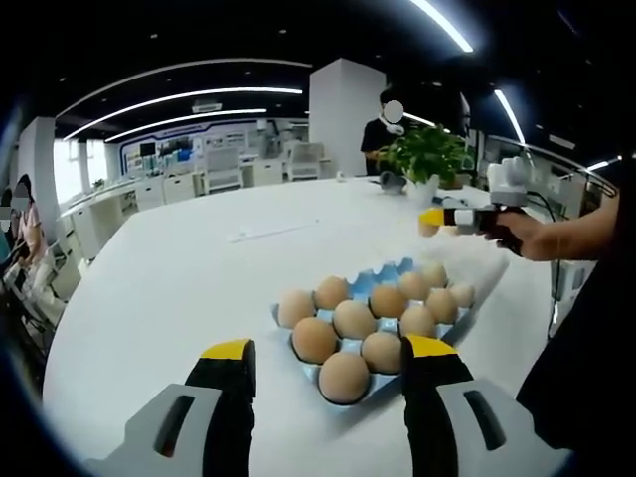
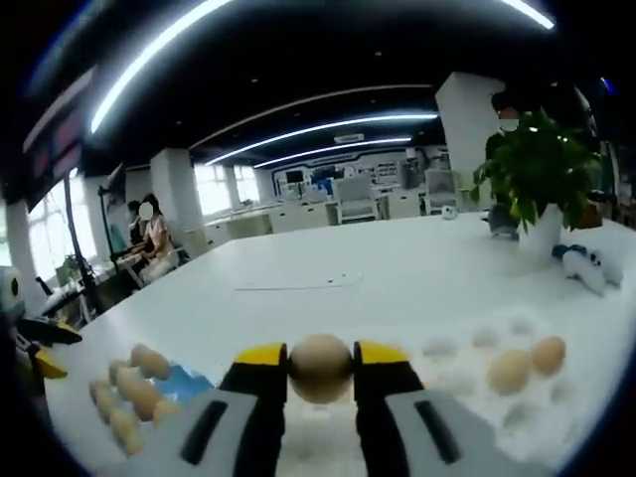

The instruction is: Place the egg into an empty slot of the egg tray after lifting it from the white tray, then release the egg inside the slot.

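Note:
A brown egg (image 2: 320, 368) is pinched between my right gripper's (image 2: 320, 356) yellow-tipped jaws, held above the table. Below and to its right lies the white tray (image 2: 467, 383), with two more eggs (image 2: 509, 371) in it. The blue egg tray (image 2: 184, 383) sits low on the left, with several eggs along its far side. In the left gripper view the blue egg tray (image 1: 393, 270) is just beyond my left gripper (image 1: 329, 348), which stands open over its near edge with nothing held. A hand carries the right gripper (image 1: 437, 219) above the tray's far right side.
The round white table (image 1: 169, 288) stretches far back, with a sheet of paper (image 1: 268, 231) lying on it. A potted plant (image 1: 432, 154) stands at its far edge with a person (image 1: 383, 129) behind it. Seated people (image 2: 149, 238) are off to the left.

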The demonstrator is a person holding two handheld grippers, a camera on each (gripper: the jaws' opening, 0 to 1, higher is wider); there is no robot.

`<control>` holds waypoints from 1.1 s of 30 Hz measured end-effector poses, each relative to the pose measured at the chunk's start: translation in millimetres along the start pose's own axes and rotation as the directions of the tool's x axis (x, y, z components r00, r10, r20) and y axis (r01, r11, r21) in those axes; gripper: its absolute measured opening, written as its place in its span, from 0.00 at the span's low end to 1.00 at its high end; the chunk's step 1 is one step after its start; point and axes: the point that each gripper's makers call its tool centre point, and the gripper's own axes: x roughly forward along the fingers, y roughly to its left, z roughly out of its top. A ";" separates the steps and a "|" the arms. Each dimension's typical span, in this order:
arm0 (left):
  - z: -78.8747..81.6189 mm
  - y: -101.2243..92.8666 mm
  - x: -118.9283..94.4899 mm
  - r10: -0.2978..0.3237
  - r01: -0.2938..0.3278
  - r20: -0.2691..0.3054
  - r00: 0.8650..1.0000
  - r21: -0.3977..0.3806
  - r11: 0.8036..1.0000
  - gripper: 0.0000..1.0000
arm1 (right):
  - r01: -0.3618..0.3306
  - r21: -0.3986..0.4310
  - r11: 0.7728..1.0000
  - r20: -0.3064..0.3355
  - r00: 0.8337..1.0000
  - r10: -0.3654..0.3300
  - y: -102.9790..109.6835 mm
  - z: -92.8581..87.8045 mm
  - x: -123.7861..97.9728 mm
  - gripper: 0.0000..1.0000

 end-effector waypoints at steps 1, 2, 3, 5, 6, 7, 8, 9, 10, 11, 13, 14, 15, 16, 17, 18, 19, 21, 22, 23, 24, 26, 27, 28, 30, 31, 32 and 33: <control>0.0 0.1 -0.3 0.001 -0.001 0.000 1.000 -0.001 1.000 0.59 | -0.030 0.012 0.999 -0.008 1.000 0.030 9.5 -0.9 1.1 0.25; -0.1 0.7 -0.6 0.002 -0.002 0.000 1.000 0.001 1.000 0.59 | -0.042 0.014 0.999 -0.008 0.999 0.043 16.8 -0.6 2.6 0.25; -0.3 1.0 -0.8 0.003 -0.003 -0.001 1.000 0.001 1.000 0.59 | -0.060 0.011 0.998 -0.008 0.998 0.060 22.9 -0.7 3.9 0.25; -1.1 1.6 -1.0 0.004 -0.004 -0.001 1.000 -0.001 1.000 0.59 | -0.098 -0.013 0.995 -0.028 0.995 0.097 36.8 -3.9 7.3 0.25; -1.2 1.6 -1.0 0.005 -0.005 -0.001 1.000 -0.001 1.000 0.59 | -0.123 -0.019 0.992 -0.027 0.992 0.123 44.0 -4.0 8.6 0.25; -1.4 1.5 -1.0 0.005 -0.005 -0.002 1.000 -0.002 1.000 0.59 | -0.148 -0.030 0.989 -0.040 0.988 0.147 53.0 -5.6 9.7 0.25; -1.5 1.1 -1.0 0.003 -0.003 -0.003 1.000 -0.002 1.000 0.59 | -0.151 -0.046 0.987 -0.039 0.988 0.149 57.2 -5.3 10.9 0.25; -1.4 0.7 -1.0 0.003 -0.003 -0.002 1.000 -0.001 1.000 0.59 | -0.179 -0.053 0.982 -0.039 0.983 0.177 66.7 -5.1 12.5 0.25; -1.5 0.6 -0.9 0.003 -0.003 -0.002 1.000 -0.001 1.000 0.59 | -0.189 -0.058 0.980 -0.043 0.981 0.187 71.1 -5.5 13.9 0.25; -1.5 0.5 -0.9 0.003 -0.003 -0.003 1.000 -0.003 1.000 0.59 | -0.191 -0.062 0.980 -0.043 0.981 0.189 73.2 -5.4 14.6 0.25; -1.2 0.5 -0.7 0.002 -0.002 -0.002 1.000 -0.004 1.000 0.59 | -0.232 -0.054 0.971 -0.058 0.972 0.229 88.3 -8.2 18.9 0.25; -1.1 0.5 -0.7 0.002 -0.002 -0.002 1.000 -0.004 1.000 0.59 | -0.237 -0.057 0.970 -0.059 0.971 0.233 91.8 -9.0 20.5 0.25; -0.8 0.5 -0.6 0.002 -0.002 -0.001 1.000 -0.005 1.000 0.59 | -0.263 -0.077 0.962 -0.073 0.963 0.258 100.0 -11.7 22.2 0.25; -0.7 0.5 -0.6 0.003 -0.003 -0.001 1.000 -0.005 1.000 0.59 | -0.276 -0.086 0.957 -0.080 0.960 0.270 104.7 -12.9 23.6 0.25; -0.4 0.6 -0.7 0.003 -0.003 -0.001 1.000 -0.005 1.000 0.59 | -0.285 -0.088 0.954 -0.082 0.957 0.278 109.5 -13.6 25.7 0.25; -0.3 0.8 -0.7 0.003 -0.003 0.000 1.000 -0.005 1.000 0.59 | -0.298 -0.084 0.951 -0.088 0.953 0.290 113.4 -14.7 27.1 0.25; -0.1 0.9 -0.8 0.004 -0.004 0.000 1.000 -0.004 1.000 0.59 | -0.312 -0.081 0.947 -0.098 0.948 0.304 118.2 -17.0 28.8 0.25; 0.3 1.4 -1.1 0.005 -0.005 0.002 1.000 -0.005 1.000 0.59 | -0.329 -0.089 0.940 -0.115 0.941 0.318 125.0 -21.0 31.4 0.25; 0.1 1.6 -1.3 0.005 -0.005 0.002 1.000 -0.008 1.000 0.59 | -0.331 -0.093 0.939 -0.118 0.940 0.320 127.0 -22.0 32.0 0.25; 0.2 1.8 -1.5 0.006 -0.006 0.002 1.000 -0.008 1.000 0.59 | -0.338 -0.095 0.936 -0.120 0.938 0.326 129.2 -23.3 32.4 0.25; 0.3 2.0 -1.6 0.007 -0.007 0.003 1.000 -0.008 1.000 0.59 | -0.345 -0.095 0.934 -0.126 0.935 0.333 131.3 -24.7 33.0 0.25; 0.0 2.2 -1.8 0.007 -0.007 0.002 1.000 -0.008 1.000 0.59 | -0.360 -0.094 0.928 -0.143 0.928 0.345 136.2 -29.5 34.4 0.25; -0.1 2.2 -1.8 0.007 -0.006 0.002 1.000 -0.008 1.000 0.59 | -0.367 -0.095 0.925 -0.151 0.924 0.351 138.3 -31.1 34.6 0.25; 0.0 2.6 -1.9 0.007 -0.007 0.003 1.000 -0.007 1.000 0.59 | -0.374 -0.094 0.923 -0.159 0.920 0.357 140.7 -33.3 35.3 0.25; 0.3 3.0 -2.1 0.008 -0.008 0.004 1.000 -0.010 1.000 0.59 | -0.387 -0.092 0.918 -0.170 0.914 0.368 144.5 -36.5 35.8 0.25; 0.5 3.2 -2.2 0.009 -0.008 0.005 1.000 -0.009 1.000 0.59 | -0.396 -0.093 0.914 -0.182 0.909 0.375 146.7 -39.7 36.0 0.25; 0.5 3.3 -2.2 0.009 -0.009 0.004 1.000 -0.008 1.000 0.59 | -0.399 -0.092 0.913 -0.190 0.907 0.377 147.7 -41.7 36.5 0.25; 0.4 3.2 -2.2 0.008 -0.008 0.004 1.000 -0.008 1.000 0.59 | -0.399 -0.093 0.912 -0.189 0.907 0.377 148.5 -42.6 36.7 0.25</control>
